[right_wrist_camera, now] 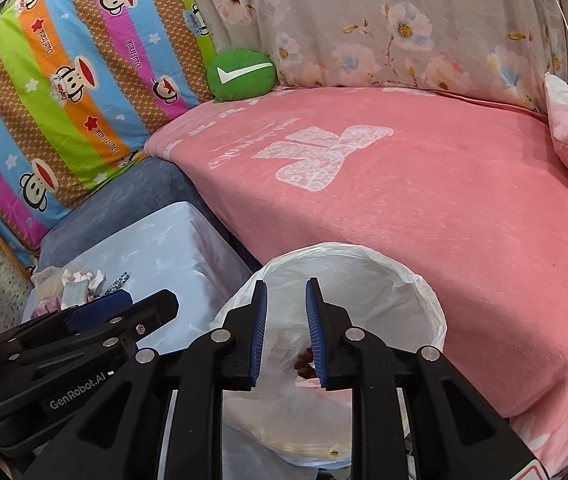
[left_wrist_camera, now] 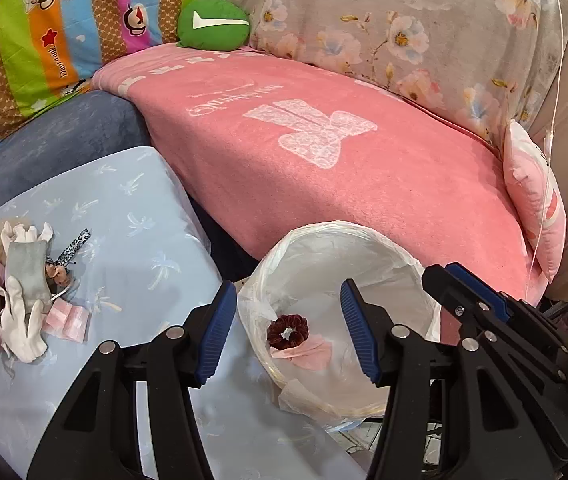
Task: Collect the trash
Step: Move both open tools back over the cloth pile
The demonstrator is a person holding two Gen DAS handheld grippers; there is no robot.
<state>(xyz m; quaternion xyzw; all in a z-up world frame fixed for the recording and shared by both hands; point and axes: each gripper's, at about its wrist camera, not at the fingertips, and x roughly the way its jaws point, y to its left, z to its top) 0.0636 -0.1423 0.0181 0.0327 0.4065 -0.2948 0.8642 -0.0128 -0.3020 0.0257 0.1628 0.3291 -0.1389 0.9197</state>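
A bin lined with a white plastic bag (left_wrist_camera: 364,248) stands between a low table and a sofa. A dark red scrunchie (left_wrist_camera: 288,330) and a pink scrap (left_wrist_camera: 312,354) lie inside it. My left gripper (left_wrist_camera: 288,336) is open and empty over the bin's left side. My right gripper (right_wrist_camera: 286,332) is open with a narrow gap, empty, above the bin (right_wrist_camera: 404,292); the scrunchie (right_wrist_camera: 304,360) shows between its jaws, lower down. The right gripper also shows in the left wrist view (left_wrist_camera: 476,292). A heap of white gloves (left_wrist_camera: 20,320), grey cloth and small items lies on the table.
The low table has a light blue cloth (left_wrist_camera: 132,216). The sofa has a pink blanket (left_wrist_camera: 364,152), a green round cushion (left_wrist_camera: 212,22), a striped monkey-print cushion (right_wrist_camera: 64,92) and a pink pillow (left_wrist_camera: 536,204). A thin cord (left_wrist_camera: 552,120) hangs at the right.
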